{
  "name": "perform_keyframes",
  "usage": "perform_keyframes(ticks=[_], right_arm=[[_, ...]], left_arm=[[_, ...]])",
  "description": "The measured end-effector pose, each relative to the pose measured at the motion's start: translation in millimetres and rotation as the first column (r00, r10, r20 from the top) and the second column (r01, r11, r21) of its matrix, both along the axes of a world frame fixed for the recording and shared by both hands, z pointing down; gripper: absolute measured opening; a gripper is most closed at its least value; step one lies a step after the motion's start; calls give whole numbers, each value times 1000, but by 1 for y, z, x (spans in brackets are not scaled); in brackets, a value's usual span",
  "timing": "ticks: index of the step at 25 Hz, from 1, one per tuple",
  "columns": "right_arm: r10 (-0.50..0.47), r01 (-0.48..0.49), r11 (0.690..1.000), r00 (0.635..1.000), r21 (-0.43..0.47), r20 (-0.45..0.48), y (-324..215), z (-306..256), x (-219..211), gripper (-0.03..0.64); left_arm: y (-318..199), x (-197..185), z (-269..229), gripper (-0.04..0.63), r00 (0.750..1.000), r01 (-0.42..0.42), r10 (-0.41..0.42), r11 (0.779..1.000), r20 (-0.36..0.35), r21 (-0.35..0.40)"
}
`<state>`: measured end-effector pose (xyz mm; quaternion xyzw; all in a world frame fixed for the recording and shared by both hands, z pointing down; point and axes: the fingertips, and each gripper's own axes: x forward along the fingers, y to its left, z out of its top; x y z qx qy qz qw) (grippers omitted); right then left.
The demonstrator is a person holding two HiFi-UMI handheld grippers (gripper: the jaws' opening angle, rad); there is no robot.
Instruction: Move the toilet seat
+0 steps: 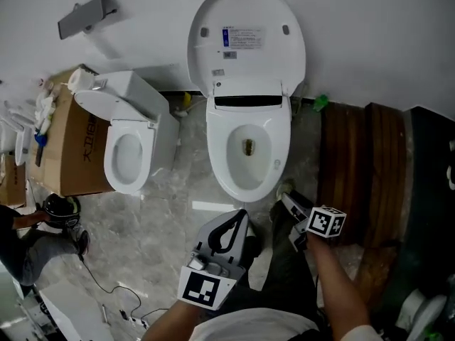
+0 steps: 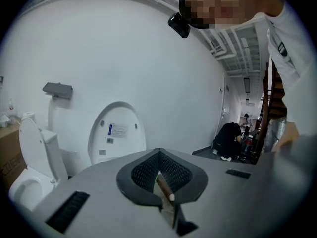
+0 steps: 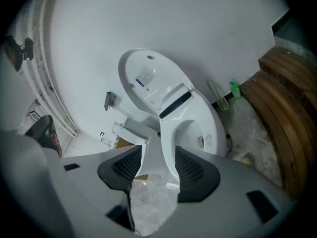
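A white toilet (image 1: pixel 249 151) stands against the wall in the head view, its lid (image 1: pixel 246 41) raised upright and the seat ring lying flat on the bowl. My left gripper (image 1: pixel 231 233) is held low in front of the bowl with its jaws shut and empty. Its own view shows the pads (image 2: pixel 159 175) meeting and the raised lid (image 2: pixel 116 133) beyond. My right gripper (image 1: pixel 291 215) hovers just off the bowl's front right, apart from it. The right gripper (image 3: pixel 157 165) is open with nothing between its jaws, and the bowl (image 3: pixel 190 128) and lid (image 3: pixel 148 81) lie ahead.
A smaller white toilet (image 1: pixel 128 141) stands to the left, beside a cardboard box (image 1: pixel 71 144). Dark wooden steps (image 1: pixel 362 162) run along the right, with a green bottle (image 1: pixel 321 103) at the wall. A person (image 1: pixel 35 240) crouches at the lower left on the marble floor.
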<state>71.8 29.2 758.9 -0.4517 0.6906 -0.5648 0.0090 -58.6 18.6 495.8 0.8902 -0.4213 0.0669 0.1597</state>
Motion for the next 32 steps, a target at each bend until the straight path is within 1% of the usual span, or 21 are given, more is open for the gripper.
perform_keyframes(ticks=[3, 7, 10, 14, 19, 23, 27, 28, 29, 32], right_arm=[[14, -13, 995, 1000, -95, 13, 0, 76, 3, 213], [39, -34, 978, 999, -204, 22, 2, 165, 8, 219], [43, -32, 965, 998, -260, 40, 6, 212, 4, 219], [7, 6, 953, 999, -302, 42, 9, 258, -9, 227], [35, -6, 947, 996, -322, 86, 5, 291, -18, 255], [77, -26, 944, 987, -330, 142, 0, 301, -28, 256], [110, -56, 934, 985, -353, 136, -3, 302, -31, 255], [115, -59, 932, 984, -358, 139, -3, 300, -32, 238], [120, -60, 930, 982, -362, 145, -3, 297, -33, 184], [116, -47, 929, 979, -367, 166, -1, 291, -32, 183]], left_arm=[[-17, 8, 40, 3, 1000, -3, 4, 999, 20, -45], [-31, 25, 87, 3, 999, -9, 11, 996, 32, -86], [-33, 37, 116, 3, 999, -22, 27, 993, 42, -116], [-33, 44, 146, 3, 997, -38, 47, 988, 60, -147], [-29, 44, 175, 3, 995, -52, 65, 985, 78, -164], [-23, 40, 190, 3, 993, -55, 73, 982, 95, -178], [-22, 31, 195, 3, 992, -42, 62, 983, 108, -181], [-22, 28, 194, 3, 992, -37, 58, 983, 109, -180], [-22, 26, 193, 3, 993, -34, 54, 984, 109, -178], [-22, 21, 185, 3, 994, -26, 44, 986, 103, -163]])
